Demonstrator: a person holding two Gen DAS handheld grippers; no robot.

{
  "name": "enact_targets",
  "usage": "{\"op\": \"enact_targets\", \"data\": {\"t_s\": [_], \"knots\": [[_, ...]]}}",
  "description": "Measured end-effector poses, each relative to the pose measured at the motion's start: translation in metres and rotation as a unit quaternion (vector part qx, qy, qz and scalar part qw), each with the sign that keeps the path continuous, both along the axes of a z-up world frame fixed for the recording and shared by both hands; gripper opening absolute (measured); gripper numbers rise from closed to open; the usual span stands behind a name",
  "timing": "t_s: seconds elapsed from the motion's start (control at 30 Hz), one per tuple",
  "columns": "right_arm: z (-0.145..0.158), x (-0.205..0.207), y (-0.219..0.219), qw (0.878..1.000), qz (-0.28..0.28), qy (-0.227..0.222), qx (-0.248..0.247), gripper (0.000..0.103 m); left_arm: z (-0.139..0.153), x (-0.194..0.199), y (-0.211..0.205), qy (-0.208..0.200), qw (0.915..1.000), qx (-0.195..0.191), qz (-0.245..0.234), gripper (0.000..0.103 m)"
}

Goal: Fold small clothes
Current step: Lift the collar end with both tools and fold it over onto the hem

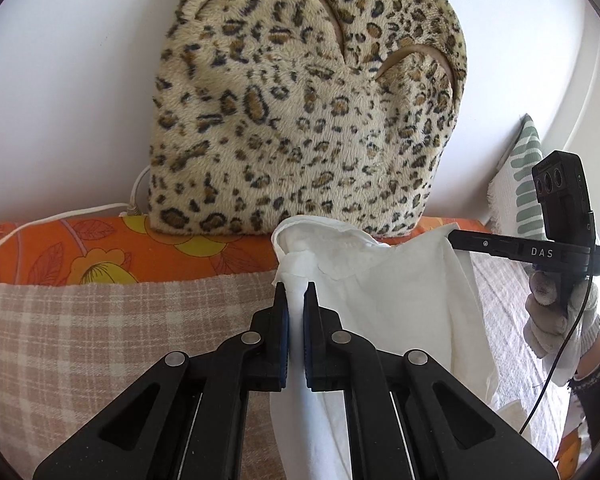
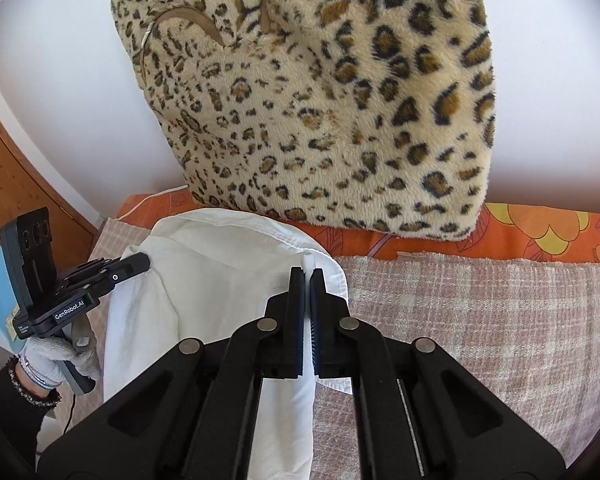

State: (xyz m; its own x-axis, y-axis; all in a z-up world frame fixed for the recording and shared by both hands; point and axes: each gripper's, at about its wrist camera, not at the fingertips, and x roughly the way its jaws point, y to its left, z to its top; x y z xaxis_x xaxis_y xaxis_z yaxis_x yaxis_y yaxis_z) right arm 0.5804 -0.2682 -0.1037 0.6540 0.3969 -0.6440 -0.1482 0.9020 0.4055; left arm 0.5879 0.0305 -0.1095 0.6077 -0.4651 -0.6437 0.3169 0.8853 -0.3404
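Garment status: white garment point(image 1: 404, 300) is pinched at both ends and hangs between my two tools above the pink checked blanket point(image 1: 80, 328). Left gripper point(image 1: 296, 292) has its jaws nearly together on a bunched fold of white cloth; the fabric runs up past the tips and also drops down between the arms toward the near edge of the left wrist view. Right gripper point(image 2: 307, 276) is likewise clamped almost closed on a hemmed edge of the same garment, with a small tab of cloth poking out beyond the tips. From the left wrist view I see the right tool's tip far right, touching the garment's right edge, with the gloved right hand point(image 1: 556, 316) on its handle. From the right wrist view the left tool sits far left, its tip buried in the garment's left edge, gloved left hand point(image 2: 56, 356) below it. Cloth sags in loose folds between the two grips. Beyond the garment, an orange floral sheet point(image 1: 100, 248) runs along the far side, and a leopard-print cushion point(image 1: 308, 112) leans against the white wall. A striped green pillow point(image 1: 524, 184) is at far right.
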Motion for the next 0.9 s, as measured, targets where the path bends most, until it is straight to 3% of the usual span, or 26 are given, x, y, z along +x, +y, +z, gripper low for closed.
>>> {"op": "enact_targets", "data": {"t_s": [0.27,0.53,0.9], "knots": [[0.036,-0.043,0.002,0.999,0.014,-0.038,0.009,0.004,0.042,-0.034,-0.013,-0.045,0.9983,0.000,-0.037,0.004],[0.063,-0.113,0.010,0.997,0.026,-0.074,-0.008,0.004,0.076,-0.099,-0.022,-0.090,0.9928,0.030,-0.073,0.004],[0.045,-0.231,0.036,0.994,0.034,-0.095,-0.038,0.004,0.079,-0.208,-0.033,-0.120,0.9832,0.079,-0.112,0.004]]}}
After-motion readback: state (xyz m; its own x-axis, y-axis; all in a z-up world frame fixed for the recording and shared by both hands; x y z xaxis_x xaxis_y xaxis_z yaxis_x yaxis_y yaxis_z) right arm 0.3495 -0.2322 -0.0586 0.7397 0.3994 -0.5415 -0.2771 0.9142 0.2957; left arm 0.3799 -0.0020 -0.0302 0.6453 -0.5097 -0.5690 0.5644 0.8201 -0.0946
